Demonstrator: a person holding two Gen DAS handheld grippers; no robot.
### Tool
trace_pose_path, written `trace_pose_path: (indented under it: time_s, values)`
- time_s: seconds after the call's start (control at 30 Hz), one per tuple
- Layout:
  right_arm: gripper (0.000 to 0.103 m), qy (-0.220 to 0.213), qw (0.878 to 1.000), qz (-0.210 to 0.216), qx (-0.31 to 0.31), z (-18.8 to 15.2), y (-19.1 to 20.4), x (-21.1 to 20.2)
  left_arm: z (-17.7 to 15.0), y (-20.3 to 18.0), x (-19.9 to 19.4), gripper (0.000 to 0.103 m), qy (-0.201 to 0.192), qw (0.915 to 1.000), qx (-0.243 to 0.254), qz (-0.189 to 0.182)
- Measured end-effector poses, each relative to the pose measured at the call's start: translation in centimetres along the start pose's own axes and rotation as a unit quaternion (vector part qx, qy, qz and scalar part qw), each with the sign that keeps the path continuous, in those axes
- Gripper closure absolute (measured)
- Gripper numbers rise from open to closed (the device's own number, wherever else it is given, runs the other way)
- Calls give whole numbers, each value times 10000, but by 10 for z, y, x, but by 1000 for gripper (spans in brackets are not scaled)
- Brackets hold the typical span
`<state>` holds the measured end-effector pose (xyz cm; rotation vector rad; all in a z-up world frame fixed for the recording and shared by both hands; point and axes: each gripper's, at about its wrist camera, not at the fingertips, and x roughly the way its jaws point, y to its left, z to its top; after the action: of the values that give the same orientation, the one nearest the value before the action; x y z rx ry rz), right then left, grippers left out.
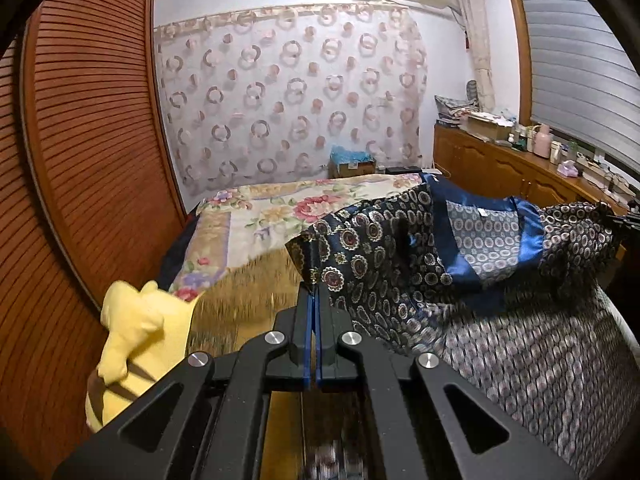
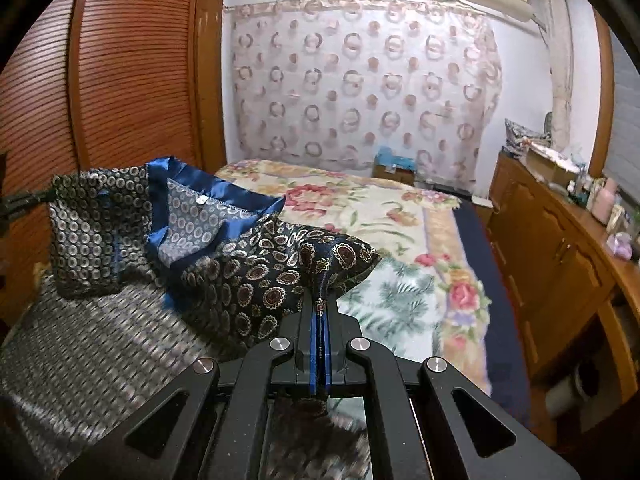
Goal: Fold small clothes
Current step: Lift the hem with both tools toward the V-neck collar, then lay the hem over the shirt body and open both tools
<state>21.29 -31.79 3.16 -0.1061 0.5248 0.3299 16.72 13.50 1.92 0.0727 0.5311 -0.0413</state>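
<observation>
The patterned blue garment (image 1: 400, 248) hangs stretched above the bed (image 2: 392, 216), its satin-trimmed neckline open toward the cameras. The left gripper (image 1: 313, 294) pinches one shoulder corner, its fingers pressed together on the cloth; the right gripper (image 2: 320, 300) does the same at the opposite corner, fingers clamped on the fabric. Holding both corners apart likely keeps the cloth taut and flat, ready to lay down for a fold. The lower part trails toward the cameras, blurred. Beyond the garment lies the floral bedspread (image 1: 288, 208). Left of the garment sits a yellow plush toy (image 1: 132, 332). Past the bed's far end, a cardboard box (image 1: 352, 166) holds something pale blue, too small to identify.
</observation>
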Motion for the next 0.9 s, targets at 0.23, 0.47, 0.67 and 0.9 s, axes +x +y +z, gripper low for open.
trace_pose_path:
  time_s: [0.23, 0.47, 0.67, 0.9]
  values:
    - [101, 60, 9995, 185, 248, -56, -9, -54, -52, 0, -58, 102, -84, 9995, -252, -149]
    - [101, 429, 9972, 270, 551, -115, -20, -94, -100, -10, -92, 102, 52, 9988, -410, -263]
    - [101, 587, 9963, 266, 572, -137, -28, -129, -129, -5, -109, 102, 314, 9975, -585, -223]
    - [101, 885, 9947, 157, 504, -138, -28, -132, -154, -1, -110, 100, 657, 9959, -617, -103]
